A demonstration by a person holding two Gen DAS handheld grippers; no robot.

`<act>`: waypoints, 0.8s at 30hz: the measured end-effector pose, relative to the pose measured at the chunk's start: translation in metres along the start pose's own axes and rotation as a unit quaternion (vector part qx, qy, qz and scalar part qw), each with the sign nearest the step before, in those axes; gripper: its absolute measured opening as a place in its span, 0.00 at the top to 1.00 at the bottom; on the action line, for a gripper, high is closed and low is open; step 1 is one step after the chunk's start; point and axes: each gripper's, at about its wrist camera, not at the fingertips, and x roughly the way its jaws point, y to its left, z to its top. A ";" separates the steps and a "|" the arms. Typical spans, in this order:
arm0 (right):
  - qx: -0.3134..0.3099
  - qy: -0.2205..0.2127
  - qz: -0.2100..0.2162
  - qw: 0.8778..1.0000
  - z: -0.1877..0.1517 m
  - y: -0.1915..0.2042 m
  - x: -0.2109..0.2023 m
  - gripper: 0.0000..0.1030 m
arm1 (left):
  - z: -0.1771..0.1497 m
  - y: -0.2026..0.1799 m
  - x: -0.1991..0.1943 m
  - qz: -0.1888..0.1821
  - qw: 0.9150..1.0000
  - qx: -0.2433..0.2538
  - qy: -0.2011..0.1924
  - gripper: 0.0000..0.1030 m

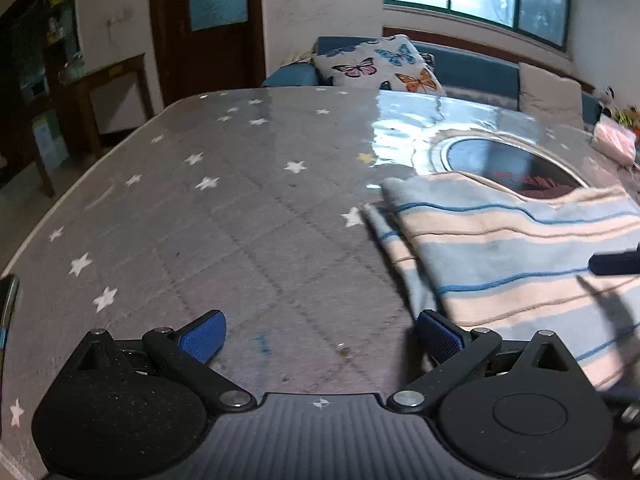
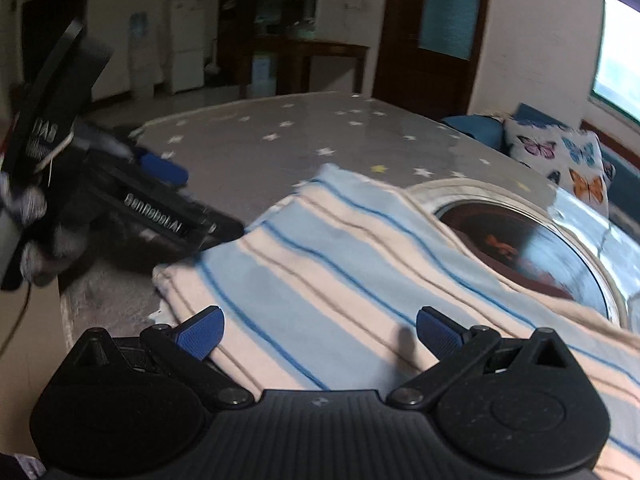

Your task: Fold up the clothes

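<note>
Hovering my left gripper (image 1: 320,340) over the star-print tablecloth (image 1: 224,216), jaws spread wide, nothing between them. The striped garment (image 1: 516,256) lies folded just to its right, by the right fingertip. My right gripper (image 2: 320,338) hangs directly above that garment (image 2: 344,276), jaws likewise apart. A round inset (image 2: 532,252) sits ahead-right.

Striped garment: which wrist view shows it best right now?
Right wrist view: the striped garment fills the middle, its left edges and folds plain. The left wrist view catches only its left part, cut off at the frame's right edge.
</note>
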 end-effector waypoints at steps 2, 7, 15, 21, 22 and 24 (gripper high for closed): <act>-0.015 0.001 0.001 1.000 0.000 0.009 0.003 0.00 | 0.000 0.004 -0.002 0.012 1.000 -0.004 -0.001 0.00; -0.040 -0.015 -0.011 0.999 0.005 0.022 -0.005 0.00 | 0.004 0.015 -0.008 0.010 0.999 -0.036 -0.005 0.00; -0.102 -0.019 0.022 0.994 0.006 0.054 -0.012 0.14 | 0.013 0.018 -0.016 -0.024 0.997 -0.077 -0.006 0.00; -0.139 -0.013 0.028 0.990 0.005 0.070 -0.008 0.49 | 0.017 0.015 -0.018 -0.052 0.993 -0.104 0.005 0.00; -0.142 -0.011 0.030 0.989 0.004 0.072 -0.008 0.56 | 0.018 0.016 -0.018 -0.061 0.992 -0.112 0.009 0.00; -0.141 -0.009 0.032 0.989 0.005 0.073 -0.007 0.69 | 0.017 0.015 -0.017 -0.072 0.989 -0.125 0.015 0.00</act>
